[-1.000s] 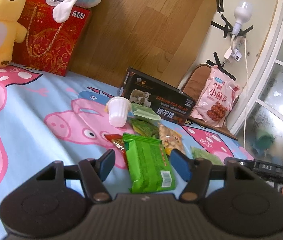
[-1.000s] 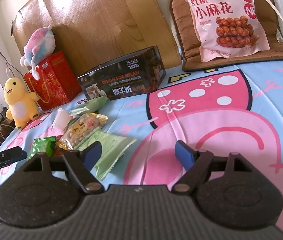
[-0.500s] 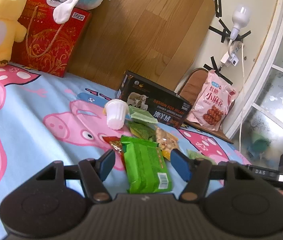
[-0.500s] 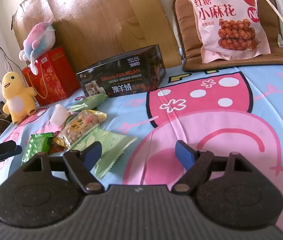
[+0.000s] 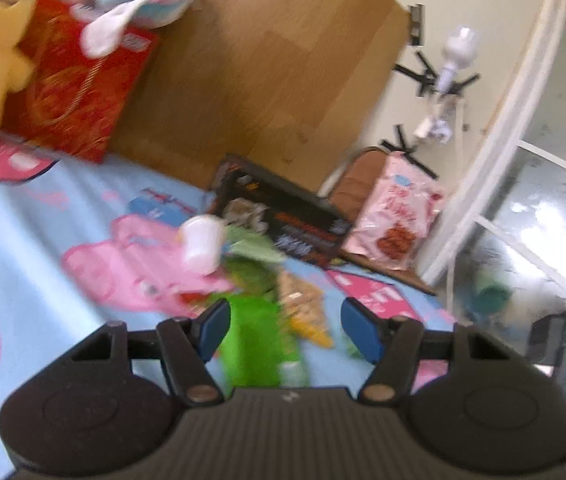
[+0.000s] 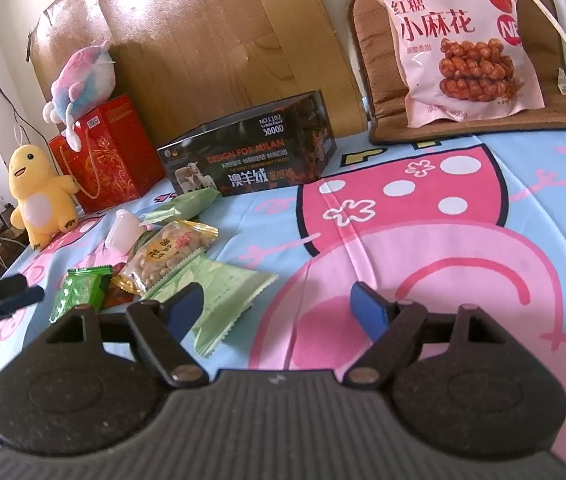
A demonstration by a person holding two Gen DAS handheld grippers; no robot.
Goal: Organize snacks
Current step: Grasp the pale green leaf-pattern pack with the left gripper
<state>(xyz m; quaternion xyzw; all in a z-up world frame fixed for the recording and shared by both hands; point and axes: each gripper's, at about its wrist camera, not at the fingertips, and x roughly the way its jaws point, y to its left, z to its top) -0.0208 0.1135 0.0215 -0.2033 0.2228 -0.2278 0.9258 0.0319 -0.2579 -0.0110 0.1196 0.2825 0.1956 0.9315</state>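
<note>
Left wrist view, strongly motion-blurred; right wrist view, sharp. The snacks lay in 1 loose cluster on the blue bedsheet printed with pink cartoon pigs (image 6: 463,184), in front of the black rectangular printed carton (image 6: 249,160). The left gripper (image 5: 285,328) stood with its 2 blue-padded jaws partly apart, and the bright green rectangular snack packet (image 5: 257,344) lay between them; blur and the gripper body, which cut off the packet's near end, left it unclear whether the pads touched it. The right gripper (image 6: 277,308) stood wide apart over bare sheet and held nothing; its left pad overlapped the pale green crimped wrapper (image 6: 227,288) in the picture, contact undecidable. Beside that wrapper lay the clear bag of peanuts with yellow edges (image 6: 171,254), a small white plastic cup on its side (image 6: 123,232) and a second pale green packet (image 6: 183,208). A red packet under the cluster was mostly hidden. The large pink bag of fried dough twists (image 6: 459,40) leaned on a brown cushion (image 6: 375,80), well apart from the cluster. A yellow plush toy (image 6: 39,196) stood beside a red gift bag (image 6: 111,152).
</note>
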